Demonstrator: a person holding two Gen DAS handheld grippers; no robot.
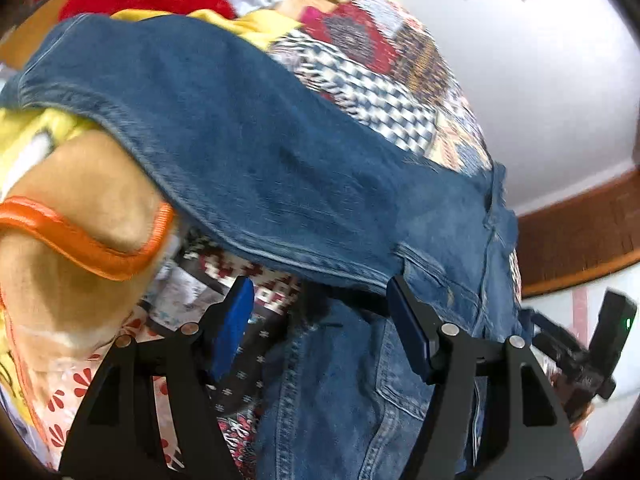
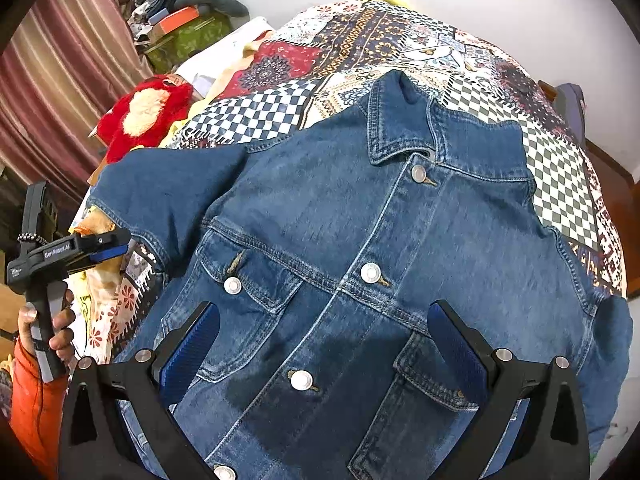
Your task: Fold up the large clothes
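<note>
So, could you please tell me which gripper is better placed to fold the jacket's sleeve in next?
Probably the left gripper: its open jaws sit right at the sleeve. The right gripper hovers open over the denim jacket front.

Denim jacket [image 2: 360, 240] covers most of patchwork bedspread [image 2: 400, 40], bare strip only past collar. Left side cramped: red plush [image 2: 148, 114], box pile [image 2: 180, 28], curtain [image 2: 60, 80]. Sleeve [image 1: 240, 152] drapes right in front of left gripper [image 1: 320, 304], blocks way ahead.
</note>
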